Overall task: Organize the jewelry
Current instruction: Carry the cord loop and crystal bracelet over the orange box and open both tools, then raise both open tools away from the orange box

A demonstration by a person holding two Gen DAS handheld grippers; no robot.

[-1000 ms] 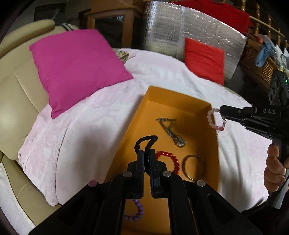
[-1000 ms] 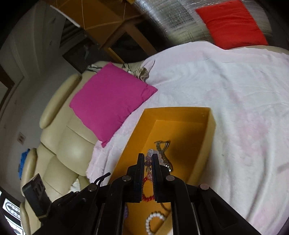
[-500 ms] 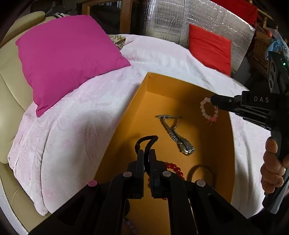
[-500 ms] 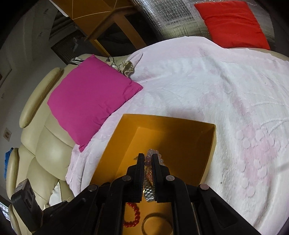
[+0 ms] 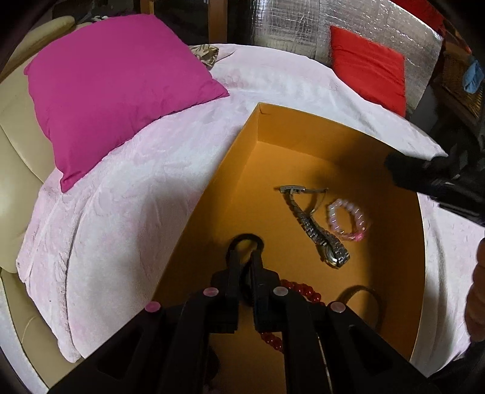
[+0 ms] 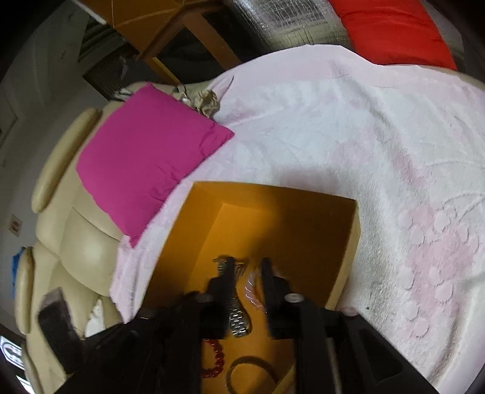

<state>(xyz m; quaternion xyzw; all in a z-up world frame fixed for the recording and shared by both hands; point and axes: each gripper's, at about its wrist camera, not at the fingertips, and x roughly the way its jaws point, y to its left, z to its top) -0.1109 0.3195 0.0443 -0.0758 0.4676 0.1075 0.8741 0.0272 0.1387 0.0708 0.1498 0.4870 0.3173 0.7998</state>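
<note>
The pink bead bracelet lies on the floor of the orange box, ahead and to the right of your left gripper, touching or just beside the metal watch. In your right wrist view the same bracelet sits between the spread fingers of your right gripper, below them and gripped by neither, with the watch beside the left-hand finger.

Your left gripper has its fingers pressed together on a black cord loop, which arches up just past the fingertips. Just behind those tips, to the right, a red bead bracelet curls along the box floor, and further right a thin dark bangle lies flat. Both show under your right gripper as well, the red beads to its lower left and the bangle below.

The box rests on a pale pink blanket. A magenta cushion lies on it, far ahead and to the left of your left gripper, against a cream sofa. A red cushion stands far ahead to the right, leaning on a silver foil panel.
</note>
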